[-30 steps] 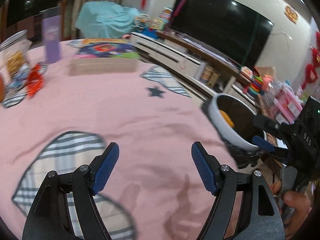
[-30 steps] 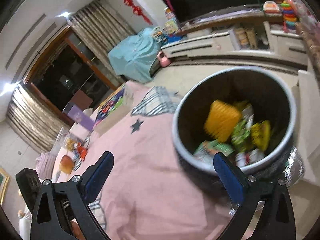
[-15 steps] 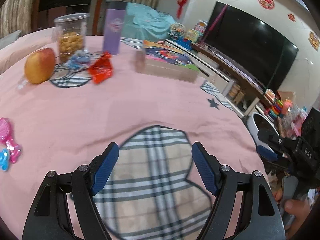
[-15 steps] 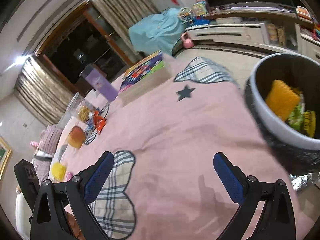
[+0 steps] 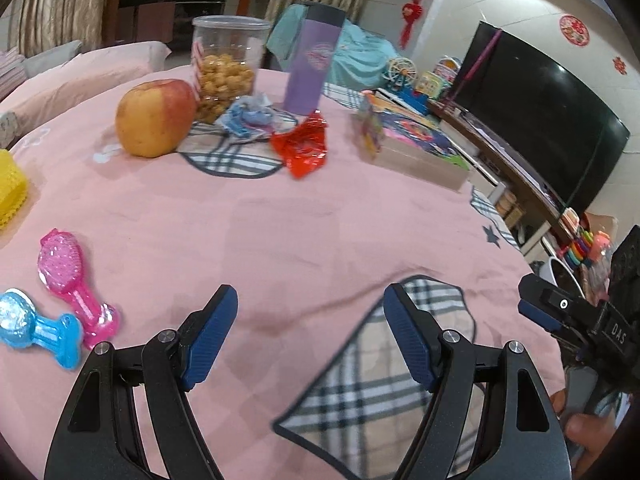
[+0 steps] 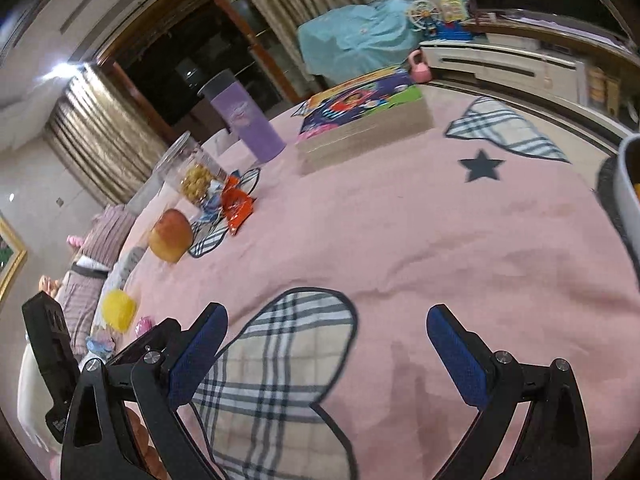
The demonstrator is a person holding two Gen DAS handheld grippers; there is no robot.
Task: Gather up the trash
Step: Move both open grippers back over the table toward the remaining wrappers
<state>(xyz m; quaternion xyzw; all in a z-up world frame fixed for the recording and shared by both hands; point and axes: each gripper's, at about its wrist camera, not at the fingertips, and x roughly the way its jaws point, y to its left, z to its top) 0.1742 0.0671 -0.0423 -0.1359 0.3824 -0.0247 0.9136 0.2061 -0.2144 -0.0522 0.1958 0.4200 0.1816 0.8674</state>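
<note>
2 grippers low over a pink cloth [image 5: 304, 240], both empty. Left gripper [image 5: 308, 336] level, fingers wide, pointing across the cloth toward the far clutter. Right gripper [image 6: 326, 354] rolled a little to one side, fingers wide too, above a plaid patch [image 6: 280, 360]; seen from the left wrist view at the right edge, with part of a hand [image 5: 576, 420] behind it. Just left of the left gripper, 2 toy brushes, pink [image 5: 74, 284] and blue [image 5: 36, 328], touching. Farther left, a yellow block [image 5: 10, 188] at the frame edge. Well beyond, trash: a red wrapper [image 5: 304, 146] flat on the cloth, a crumpled blue wrapper [image 5: 246, 116] just behind it. Beside these, an apple [image 5: 154, 118], a snack jar [image 5: 226, 66], a purple bottle [image 5: 314, 64], a box [image 5: 408, 138]. Off the cloth's right side, the bin [image 6: 630, 192], only its rim in view.
</note>
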